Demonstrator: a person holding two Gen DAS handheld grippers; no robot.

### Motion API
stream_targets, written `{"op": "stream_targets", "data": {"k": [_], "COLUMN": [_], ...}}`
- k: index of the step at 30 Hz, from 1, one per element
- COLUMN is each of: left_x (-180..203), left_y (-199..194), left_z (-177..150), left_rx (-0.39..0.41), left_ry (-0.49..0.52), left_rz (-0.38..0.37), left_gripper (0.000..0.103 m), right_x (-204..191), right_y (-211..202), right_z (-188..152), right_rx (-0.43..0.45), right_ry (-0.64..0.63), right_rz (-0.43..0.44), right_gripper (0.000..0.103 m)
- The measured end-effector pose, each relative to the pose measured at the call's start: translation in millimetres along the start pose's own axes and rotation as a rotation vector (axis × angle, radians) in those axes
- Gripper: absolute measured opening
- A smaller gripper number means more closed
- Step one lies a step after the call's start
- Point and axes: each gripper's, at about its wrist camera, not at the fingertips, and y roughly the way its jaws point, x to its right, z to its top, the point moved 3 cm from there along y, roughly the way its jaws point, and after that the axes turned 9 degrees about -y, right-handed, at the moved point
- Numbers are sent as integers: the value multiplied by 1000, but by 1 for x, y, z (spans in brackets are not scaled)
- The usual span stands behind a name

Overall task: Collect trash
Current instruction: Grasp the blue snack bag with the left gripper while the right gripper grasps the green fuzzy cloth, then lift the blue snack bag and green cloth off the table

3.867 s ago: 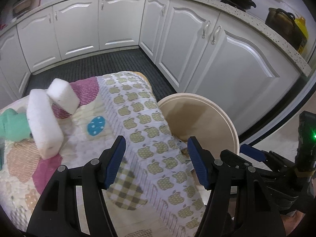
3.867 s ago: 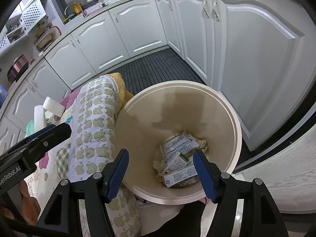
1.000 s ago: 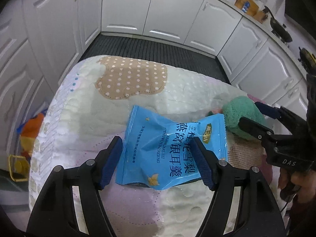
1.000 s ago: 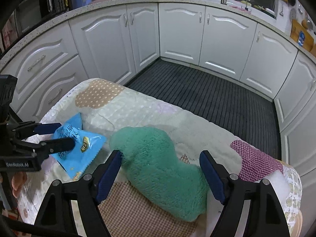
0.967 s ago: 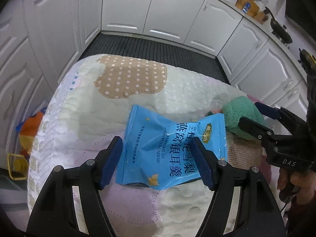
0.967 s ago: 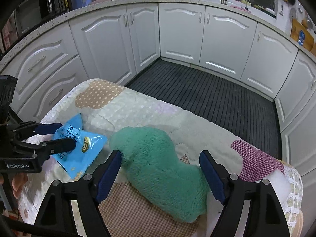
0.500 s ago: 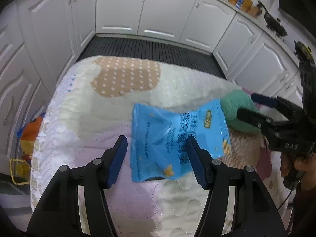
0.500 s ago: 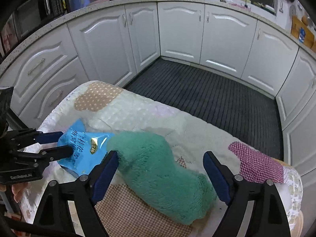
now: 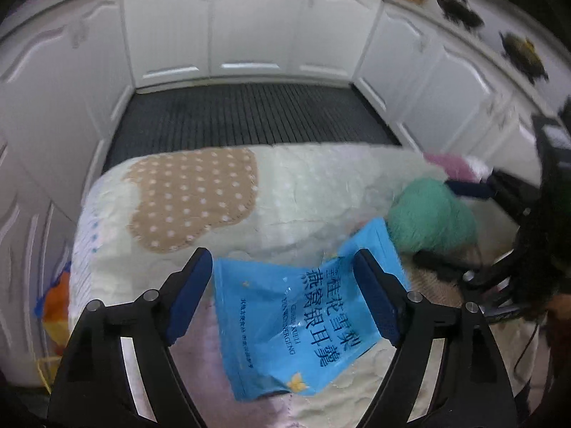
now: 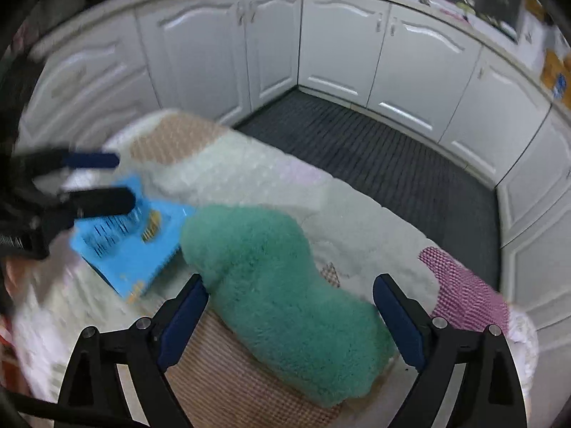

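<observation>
Snack packet between spread fingers on quilted desk

Packet (image 9: 303,317) of glossy blue plastic film, flat and rectangular with crinkled seams and dark printed characters, lies on the padded quilt (image 9: 292,185) that covers the desk. The left tool (image 9: 282,296) stands wide open, its blue-padded fingers (image 9: 189,296) on either side of the packet; whether the pads touch the film cannot be told, and nothing is clamped. The packet's far corner lies just beside a shaggy teal plush cloth (image 9: 431,217), an elongated, lumpy shape with a deep fuzzy pile.

From the right wrist view the right tool (image 10: 291,321) is also wide open and empty, its fingers straddling the near end of the teal cloth (image 10: 285,299). The packet (image 10: 128,246) shows blurred at the left, under the left tool (image 10: 96,178).

The quilt is soft and stitched, cream with a tan polka-dot patch (image 9: 192,196) and a pink checked patch (image 10: 464,285). White panelled cabinets (image 10: 339,42) curve around a dark ribbed floor mat (image 9: 246,117).
</observation>
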Motion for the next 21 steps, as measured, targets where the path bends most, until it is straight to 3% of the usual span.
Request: {"op": "stream_targets", "data": {"k": [1, 3, 5, 6, 8, 10, 14, 18, 21], "left_x": [3, 7, 6, 5, 2, 1, -1, -3, 4], "left_y": [4, 3, 0, -3, -6, -13, -33, -42, -50], "left_z": [-1, -6, -13, -18, -32, -46, -67, -82, -92], "left_rx": [-20, -10, -31, -42, -68, -65, -73, -110, -110], "left_ry": [18, 48, 42, 31, 28, 5, -72, -176, -196], "left_rz": [3, 18, 22, 24, 91, 112, 86, 60, 42], "left_gripper": [81, 82, 80, 79, 63, 53, 47, 46, 49], "right_x": [1, 4, 7, 8, 7, 5, 0, -7, -16], "right_y": [-1, -6, -8, -8, -10, -15, -30, -45, -55], "right_z": [-2, -4, -6, -7, -11, -15, -28, -55, -70], "right_rx": [2, 15, 20, 18, 23, 28, 30, -17, -43], "right_ry": [-4, -3, 44, 63, 74, 105, 243, 335, 364], "right_rz": [-2, 11, 83, 96, 97, 129, 260, 206, 178], "right_gripper": [90, 70, 56, 53, 49, 46, 45, 45, 46]}}
